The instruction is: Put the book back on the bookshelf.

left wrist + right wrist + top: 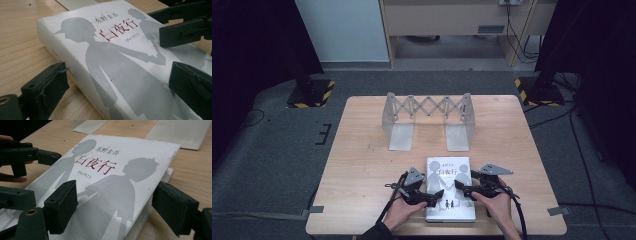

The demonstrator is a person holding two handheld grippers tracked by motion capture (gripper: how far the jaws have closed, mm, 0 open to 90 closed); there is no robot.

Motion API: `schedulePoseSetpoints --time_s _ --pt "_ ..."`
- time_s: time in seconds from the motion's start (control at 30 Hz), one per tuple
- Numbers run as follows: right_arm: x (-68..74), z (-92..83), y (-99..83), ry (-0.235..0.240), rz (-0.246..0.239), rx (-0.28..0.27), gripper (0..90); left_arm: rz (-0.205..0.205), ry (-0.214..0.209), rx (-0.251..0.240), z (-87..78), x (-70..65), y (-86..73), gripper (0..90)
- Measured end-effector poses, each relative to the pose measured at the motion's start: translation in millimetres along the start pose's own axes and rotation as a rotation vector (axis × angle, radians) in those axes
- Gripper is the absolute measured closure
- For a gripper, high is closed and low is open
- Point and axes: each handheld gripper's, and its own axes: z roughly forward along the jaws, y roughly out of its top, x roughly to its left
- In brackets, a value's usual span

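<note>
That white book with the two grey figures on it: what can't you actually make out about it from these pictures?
- Book, high view: the small cover print is too small to read.
- Its near end, left gripper view: cut off by the bottom edge.
- Whether the left gripper or the right gripper presses the book: unclear, since the jaws straddle its edges and hide the contact.

Book [117, 62] cover: author line 東野圭吾 in black, title 白夜行 in red beneath, small reading びゃくやこう below (spine print too blurred to read).
</note>
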Motion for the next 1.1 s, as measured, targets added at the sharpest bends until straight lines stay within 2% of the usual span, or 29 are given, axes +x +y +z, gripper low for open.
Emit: schedulePoseSetpoints --time_s 0.2,0.37,0.6,0.77,0.87,0.9,1.1 --pt "-0.5 -5.4 6.3 0.001 -0.003 -0.020 26.8 0.000 -0.002 -0.012 -4.8 3.1 0.8 4.4" --pt "0.4 -7.1 11.4 0.009 -0.004 -0.032 26.8 -0.015 -0.006 -0.019 -6.9 5.9 -0.4 5.1" --pt "3.1 -6.1 16.1 0.022 0.013 -0.064 27.1 -0.029 -0.021 -0.041 -8.0 7.9 -2.1 5.0" --pt "5.4 -3.9 20.2 0.051 0.061 -0.100 27.1 -0.034 -0.024 -0.047 -9.2 8.7 -2.0 4.7" --pt "7.2 -2.8 20.7 0.051 0.060 -0.104 27.0 -0.046 -0.032 -0.047 -9.3 9.2 -2.4 5.1" --pt "8.8 -1.8 20.1 0.051 0.060 -0.101 26.4 -0.056 -0.048 -0.049 -9.8 10.2 -3.0 7.7" --pt "11.5 -1.0 19.8 0.059 0.067 -0.106 26.5 -0.055 -0.042 -0.052 -11.7 10.3 -2.6 10.3"
